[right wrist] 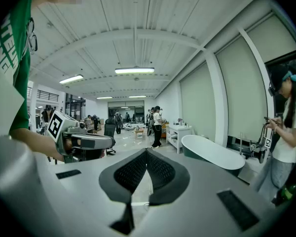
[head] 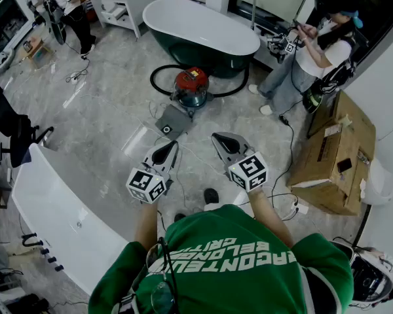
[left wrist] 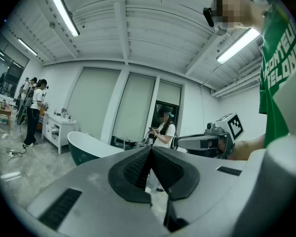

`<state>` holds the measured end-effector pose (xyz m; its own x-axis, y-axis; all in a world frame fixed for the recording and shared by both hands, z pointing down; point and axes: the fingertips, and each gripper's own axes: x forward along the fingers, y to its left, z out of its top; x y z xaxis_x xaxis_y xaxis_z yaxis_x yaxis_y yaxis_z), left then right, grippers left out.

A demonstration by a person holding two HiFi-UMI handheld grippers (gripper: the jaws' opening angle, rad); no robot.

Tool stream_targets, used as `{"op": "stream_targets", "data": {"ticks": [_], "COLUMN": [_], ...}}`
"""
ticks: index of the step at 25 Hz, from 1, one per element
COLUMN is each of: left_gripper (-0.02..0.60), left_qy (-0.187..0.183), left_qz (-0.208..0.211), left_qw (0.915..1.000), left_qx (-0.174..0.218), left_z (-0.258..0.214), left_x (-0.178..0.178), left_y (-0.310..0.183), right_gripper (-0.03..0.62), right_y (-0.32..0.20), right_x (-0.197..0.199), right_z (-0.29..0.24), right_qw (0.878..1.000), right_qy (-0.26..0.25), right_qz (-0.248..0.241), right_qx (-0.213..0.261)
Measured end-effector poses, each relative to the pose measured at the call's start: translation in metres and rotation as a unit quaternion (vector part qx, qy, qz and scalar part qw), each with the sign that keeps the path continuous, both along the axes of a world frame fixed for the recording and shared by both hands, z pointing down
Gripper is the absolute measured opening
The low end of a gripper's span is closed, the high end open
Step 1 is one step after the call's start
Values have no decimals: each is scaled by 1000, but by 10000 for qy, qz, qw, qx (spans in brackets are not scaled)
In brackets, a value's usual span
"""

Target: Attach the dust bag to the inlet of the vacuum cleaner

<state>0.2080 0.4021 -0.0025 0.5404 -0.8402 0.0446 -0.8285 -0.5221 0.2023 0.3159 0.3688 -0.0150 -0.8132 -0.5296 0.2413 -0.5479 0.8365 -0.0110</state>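
Note:
The red vacuum cleaner (head: 191, 87) stands on the marble floor in front of a bathtub, with its black hose (head: 158, 72) looped around it. A flat grey dust bag (head: 173, 121) with a round collar hole lies on the floor just before it. My left gripper (head: 171, 148) and right gripper (head: 218, 139) hover side by side above the floor, short of the bag. The jaws of both are shut and hold nothing. The left gripper view shows its pads (left wrist: 138, 169) pressed together, and the right gripper view shows the same (right wrist: 133, 172). Neither gripper view shows the vacuum or the bag.
A white-and-green bathtub (head: 203, 31) sits behind the vacuum. A person (head: 311, 54) with grippers stands at the right, beside a cardboard box (head: 334, 152). A white curved counter (head: 52, 208) runs along my left. Cables (head: 289, 142) trail over the floor. More people (head: 69, 8) work far left.

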Motion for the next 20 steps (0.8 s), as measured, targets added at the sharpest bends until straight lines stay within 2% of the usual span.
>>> {"op": "stream_targets", "data": {"ticks": [10, 20], "left_gripper": [3, 3], "left_qy": [-98, -95], "left_qz": [-10, -257], "left_qw": [9999, 9996], "left_qx": [-23, -98], "left_z": [4, 9], "left_x": [29, 61], "left_y": [-40, -68], "right_gripper": [9, 8], "right_y": [-47, -82], "right_x": [39, 70], "right_z": [12, 19], "right_qw": [9998, 9996], "right_qy": [-70, -160], "right_qz": [144, -57], "right_qx": [-68, -204]}}
